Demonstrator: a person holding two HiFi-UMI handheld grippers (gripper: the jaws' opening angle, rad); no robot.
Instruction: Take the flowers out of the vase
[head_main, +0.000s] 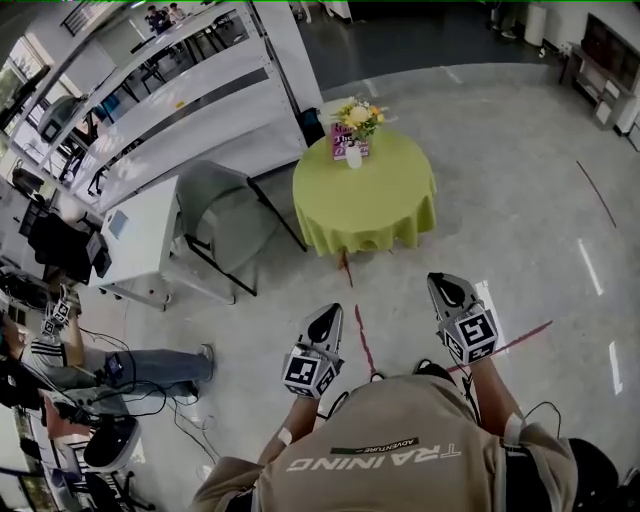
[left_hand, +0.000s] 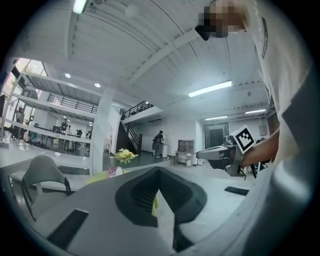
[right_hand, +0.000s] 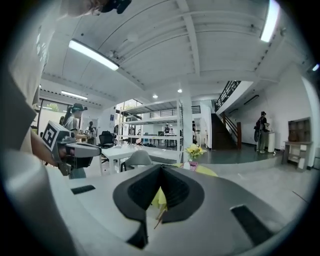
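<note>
A bunch of yellow flowers (head_main: 358, 115) stands in a small white vase (head_main: 354, 157) at the far side of a round table with a green cloth (head_main: 365, 205). The table is well ahead of me, across bare floor. My left gripper (head_main: 326, 316) and right gripper (head_main: 446, 288) are held level in front of my body, both shut with nothing between the jaws. The flowers (left_hand: 124, 156) look small and distant past the shut left gripper (left_hand: 159, 172). They are the same past the right gripper (right_hand: 161, 170), where the flowers (right_hand: 194, 150) rise above the jaws.
A pink card (head_main: 346, 143) leans by the vase. A grey chair (head_main: 215, 215) stands left of the table, beside a white desk (head_main: 140, 240) and long shelving (head_main: 170, 90). A seated person (head_main: 60, 370) and cables lie at my left. Red tape lines (head_main: 365, 340) mark the floor.
</note>
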